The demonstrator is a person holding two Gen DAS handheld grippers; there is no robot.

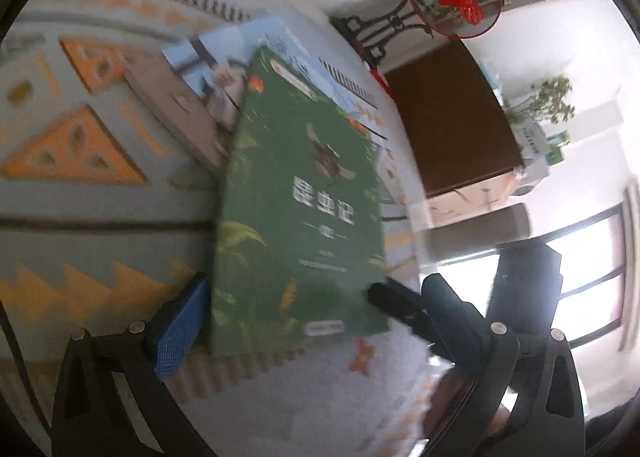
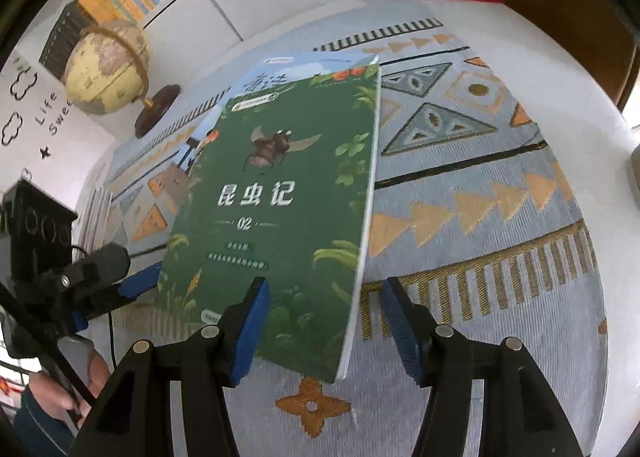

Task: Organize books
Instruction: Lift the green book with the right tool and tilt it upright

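Between my right gripper's (image 2: 326, 331) parted blue pads, the green book's (image 2: 280, 193) right edge is hanging unclamped over open patterned cloth (image 2: 480, 185); my left gripper (image 2: 140, 289) is clamping its left edge.

The green book (image 2: 276, 193) hides most of the blue book (image 2: 280, 69) beneath.

Two books: green book (image 2: 276, 193) on blue book (image 2: 256, 81).

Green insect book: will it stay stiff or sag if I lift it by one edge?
The green insect book looks thin and soft-covered, so it will probably flex. Its cover seems glossy, so likely slick against the pads. It lies partly on a blue book, so a push may shift both.
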